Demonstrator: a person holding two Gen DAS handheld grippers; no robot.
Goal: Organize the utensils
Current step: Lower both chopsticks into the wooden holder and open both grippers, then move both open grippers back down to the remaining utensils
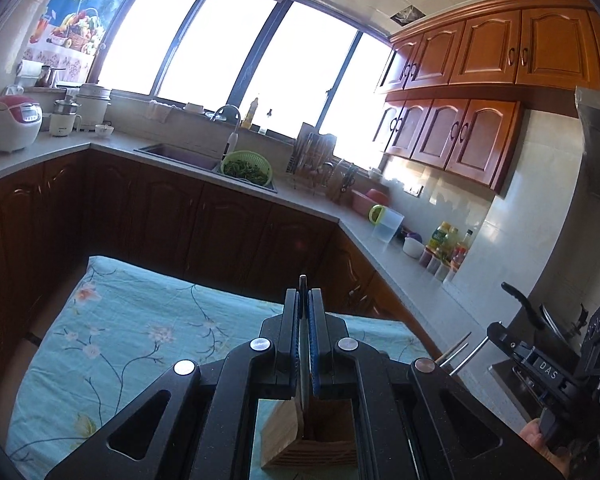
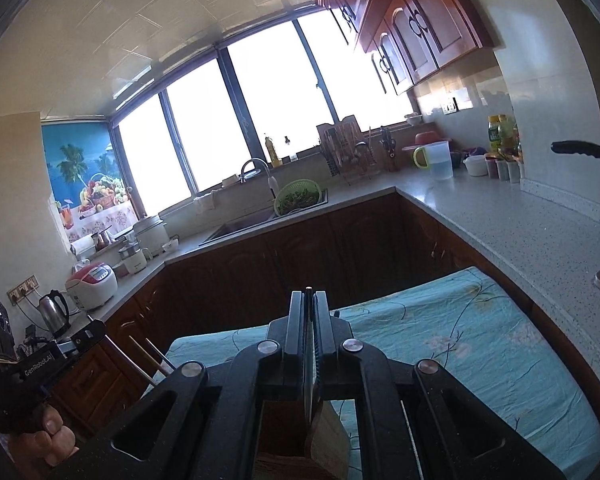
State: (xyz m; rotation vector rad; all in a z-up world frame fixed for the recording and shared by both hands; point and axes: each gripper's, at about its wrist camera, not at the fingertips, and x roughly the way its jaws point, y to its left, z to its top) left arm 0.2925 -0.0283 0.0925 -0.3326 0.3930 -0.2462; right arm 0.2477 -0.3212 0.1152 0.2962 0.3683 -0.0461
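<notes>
My left gripper (image 1: 304,292) is shut on a thin grey utensil (image 1: 303,280). Its tip pokes out past the blue pads, and its lower end runs down to a wooden holder (image 1: 288,432) right below. My right gripper (image 2: 309,294) is shut on a thin dark utensil (image 2: 309,290) that likewise reaches down to the wooden holder (image 2: 332,440). The two grippers are side by side over a table with a teal floral cloth (image 1: 140,320). Thin sticks (image 1: 456,350) show by the right gripper (image 1: 494,330) in the left wrist view. Similar sticks (image 2: 148,360) show by the left gripper (image 2: 98,326) in the right wrist view.
A U-shaped kitchen counter (image 1: 404,272) surrounds the table beyond a dark gap. On it are a sink with a green colander (image 1: 246,168), a dish rack (image 1: 314,156), a rice cooker (image 1: 14,122), a clear jug (image 1: 388,224) and bottles (image 1: 446,240). A person's hand (image 2: 52,436) holds each gripper.
</notes>
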